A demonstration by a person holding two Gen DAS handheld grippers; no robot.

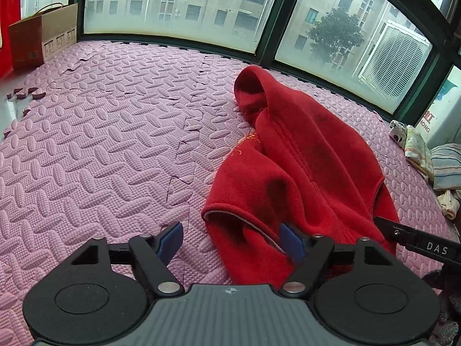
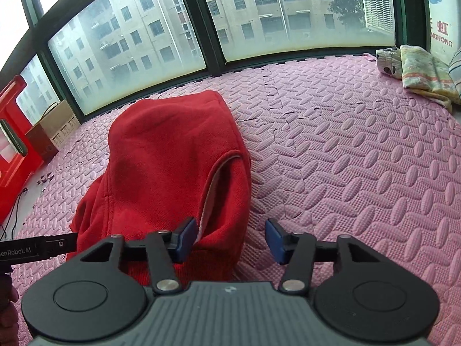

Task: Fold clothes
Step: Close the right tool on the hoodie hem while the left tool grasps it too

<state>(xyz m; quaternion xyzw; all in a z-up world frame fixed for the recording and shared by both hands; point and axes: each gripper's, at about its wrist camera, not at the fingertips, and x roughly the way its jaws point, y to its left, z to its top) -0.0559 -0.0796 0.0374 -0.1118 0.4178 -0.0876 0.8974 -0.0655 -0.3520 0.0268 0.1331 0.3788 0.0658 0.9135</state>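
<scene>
A red fleece garment (image 1: 302,167) lies bunched on the pink foam mat (image 1: 100,132), one end raised toward the window. My left gripper (image 1: 230,239) is open, its jaws wide apart, at the garment's near left edge, holding nothing. In the right wrist view the same red garment (image 2: 167,155) lies ahead and left. My right gripper (image 2: 230,238) is open at the garment's near right corner, left pad against the cloth. The right gripper's body (image 1: 417,239) shows at the left view's right edge, and the left gripper's body (image 2: 37,249) at the right view's left edge.
A cardboard box (image 1: 43,40) stands at the far left by the window. Folded clothes (image 1: 432,161) are stacked at the far right and also show in the right wrist view (image 2: 420,69). A red object (image 2: 14,132) stands at the left. Windows line the back.
</scene>
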